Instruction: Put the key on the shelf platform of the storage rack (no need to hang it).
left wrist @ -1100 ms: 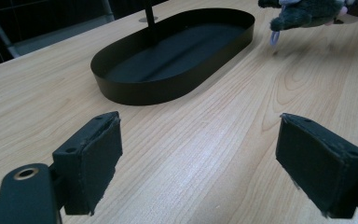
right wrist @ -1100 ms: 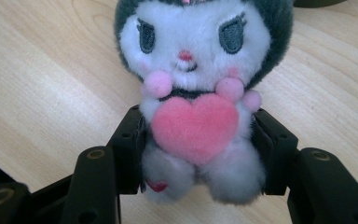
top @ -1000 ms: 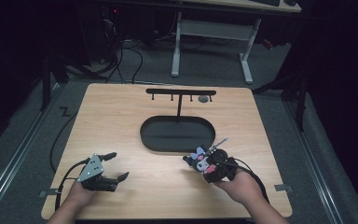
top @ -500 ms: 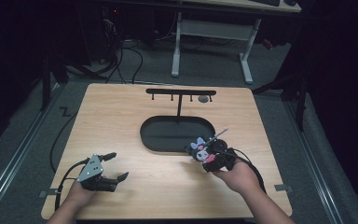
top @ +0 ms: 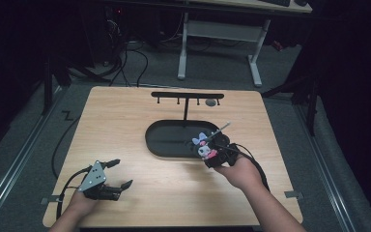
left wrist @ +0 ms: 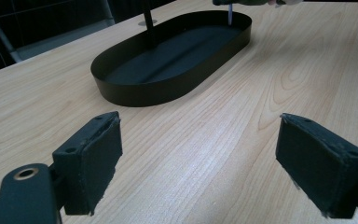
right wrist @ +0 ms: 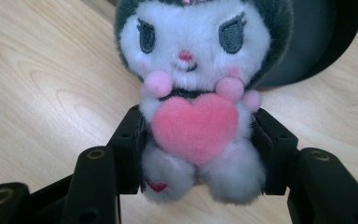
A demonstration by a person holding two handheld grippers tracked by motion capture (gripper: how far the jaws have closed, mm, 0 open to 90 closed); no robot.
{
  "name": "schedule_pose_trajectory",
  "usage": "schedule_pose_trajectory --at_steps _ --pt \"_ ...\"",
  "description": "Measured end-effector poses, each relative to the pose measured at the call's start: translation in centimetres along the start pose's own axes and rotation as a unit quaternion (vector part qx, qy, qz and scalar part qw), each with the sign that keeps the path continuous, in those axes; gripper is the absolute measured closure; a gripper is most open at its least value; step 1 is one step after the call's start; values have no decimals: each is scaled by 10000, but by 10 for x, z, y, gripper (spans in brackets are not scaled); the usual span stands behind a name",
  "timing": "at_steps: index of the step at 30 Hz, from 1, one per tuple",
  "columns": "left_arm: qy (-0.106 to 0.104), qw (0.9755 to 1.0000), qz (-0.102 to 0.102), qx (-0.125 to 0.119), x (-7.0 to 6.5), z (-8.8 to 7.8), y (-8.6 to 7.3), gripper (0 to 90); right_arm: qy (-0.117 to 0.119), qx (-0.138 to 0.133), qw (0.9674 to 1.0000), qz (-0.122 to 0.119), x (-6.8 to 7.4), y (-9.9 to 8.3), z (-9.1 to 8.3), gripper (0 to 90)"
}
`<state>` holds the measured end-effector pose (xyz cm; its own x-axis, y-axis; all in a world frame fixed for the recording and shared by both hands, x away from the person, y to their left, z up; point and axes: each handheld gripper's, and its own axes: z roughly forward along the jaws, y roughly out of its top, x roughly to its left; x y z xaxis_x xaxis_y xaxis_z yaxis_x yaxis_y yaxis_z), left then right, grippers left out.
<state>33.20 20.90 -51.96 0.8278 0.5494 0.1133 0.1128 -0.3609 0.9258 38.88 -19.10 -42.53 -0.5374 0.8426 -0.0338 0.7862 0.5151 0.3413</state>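
Black oval tray (top: 166,140) holds its hanger post; right tool (right wrist: 196,149) clamps plush toy (right wrist: 198,93) upright at tray's rim. Left tool (left wrist: 200,158) jaws apart over table (top: 125,111).

Plush toy (right wrist: 193,98) front and centre: white face, dark grey hood, pink nose, pink pom-poms, big pink heart on its chest, small red heart on one foot. It's upright, facing the right gripper view's camera, body squeezed btw the right gripper (right wrist: 196,154) jaws. From the high view the plush toy (top: 204,146) sits at the near right edge of the black oval tray (top: 166,139) (touching the rim or not, can't tell), w/ a thin rod poking up-right beside it.
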Motion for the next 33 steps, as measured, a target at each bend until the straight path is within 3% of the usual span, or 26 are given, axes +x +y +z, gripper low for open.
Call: schedule_pose_trajectory --at_steps 11,33 --pt "-15 10000 7 17 0 1 0 154 72 12 10000 10 -2 18 7 465" --pt "-38 10000 14 28 0 1 0 154 -27 -2 9999 162 -15 45 31 465"
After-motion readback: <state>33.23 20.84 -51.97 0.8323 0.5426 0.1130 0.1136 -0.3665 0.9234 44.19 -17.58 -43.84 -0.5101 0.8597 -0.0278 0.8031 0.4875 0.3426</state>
